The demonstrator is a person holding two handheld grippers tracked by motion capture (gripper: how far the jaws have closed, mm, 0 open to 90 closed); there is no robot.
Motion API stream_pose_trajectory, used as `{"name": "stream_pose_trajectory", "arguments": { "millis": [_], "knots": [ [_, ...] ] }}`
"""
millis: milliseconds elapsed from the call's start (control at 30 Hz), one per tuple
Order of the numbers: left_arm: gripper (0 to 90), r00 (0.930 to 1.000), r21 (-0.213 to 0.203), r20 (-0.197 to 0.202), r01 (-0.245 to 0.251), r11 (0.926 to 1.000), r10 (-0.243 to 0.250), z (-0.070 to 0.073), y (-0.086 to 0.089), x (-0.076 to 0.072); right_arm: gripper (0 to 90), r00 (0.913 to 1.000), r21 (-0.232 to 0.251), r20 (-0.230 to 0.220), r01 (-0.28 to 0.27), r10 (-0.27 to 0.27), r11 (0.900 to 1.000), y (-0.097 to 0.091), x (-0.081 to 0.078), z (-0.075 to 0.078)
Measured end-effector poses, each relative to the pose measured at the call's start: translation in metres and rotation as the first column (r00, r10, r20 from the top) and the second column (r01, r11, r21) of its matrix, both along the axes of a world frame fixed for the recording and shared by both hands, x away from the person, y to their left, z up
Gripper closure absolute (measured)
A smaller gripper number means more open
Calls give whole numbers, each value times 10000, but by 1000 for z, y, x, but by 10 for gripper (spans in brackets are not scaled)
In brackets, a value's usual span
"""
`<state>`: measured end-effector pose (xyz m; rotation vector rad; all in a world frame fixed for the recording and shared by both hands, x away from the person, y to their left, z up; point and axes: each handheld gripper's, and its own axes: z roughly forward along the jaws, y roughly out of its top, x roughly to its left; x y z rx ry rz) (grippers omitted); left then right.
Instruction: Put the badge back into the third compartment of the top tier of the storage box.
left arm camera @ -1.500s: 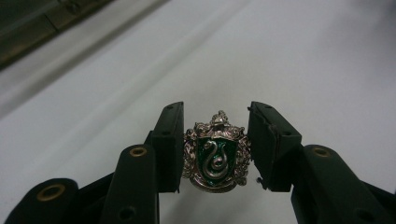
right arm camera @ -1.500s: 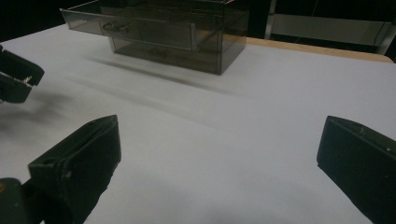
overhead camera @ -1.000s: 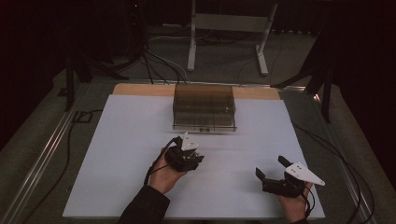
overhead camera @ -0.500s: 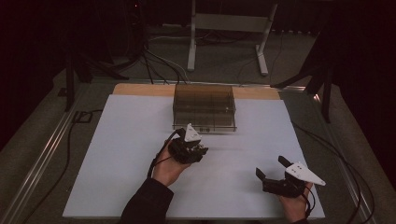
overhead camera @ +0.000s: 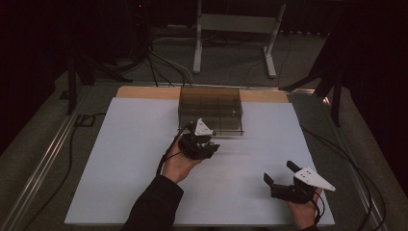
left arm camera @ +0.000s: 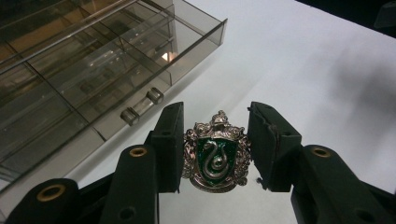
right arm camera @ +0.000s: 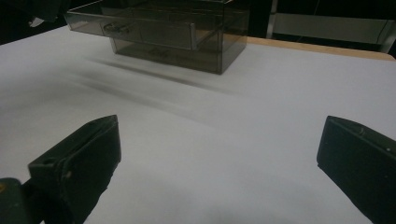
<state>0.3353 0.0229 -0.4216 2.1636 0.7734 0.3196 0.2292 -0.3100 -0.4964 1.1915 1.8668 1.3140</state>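
On the white table sheet (overhead camera: 125,159), left gripper (left arm camera: 215,154) pinches a crest badge (left arm camera: 215,158), right gripper (right arm camera: 217,163) spread in a dark room

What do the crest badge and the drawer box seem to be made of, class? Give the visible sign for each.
Crest badge: probably cast metal, silvery, with glossy green enamel; raised relief and bright glints suggest it.
Drawer box: likely smoky clear acrylic; dividers show through its walls, which reflect light.

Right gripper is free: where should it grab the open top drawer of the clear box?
Take the small handle on the front of the drawer, coming in level from the front. It stands out from the flat panel, giving the open jaws of the right gripper something to close on.
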Motion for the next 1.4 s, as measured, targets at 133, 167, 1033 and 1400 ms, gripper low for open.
{"name": "stream_pose_trajectory", "arguments": {
  "millis": [133,167,1033,1400],
  "knots": [
    [584,10000,-87,-36,-55,9999,54,2,0,5,1,10000,-1,-2,-12,12,10000,0,0,0],
    [585,10000,-87,-36,-55,9999,54,2,0,5,1,10000,-1,-2,-12,12,10000,0,0,0],
    [585,9996,16,236,-172,9999,172,23,-7,28,0,10000,81,-16,-19,19,10000,0,0,0],
    [584,9987,159,442,-268,9995,260,31,-12,40,1,10000,75,-8,-47,47,10000,0,1,0]
  ]
}}
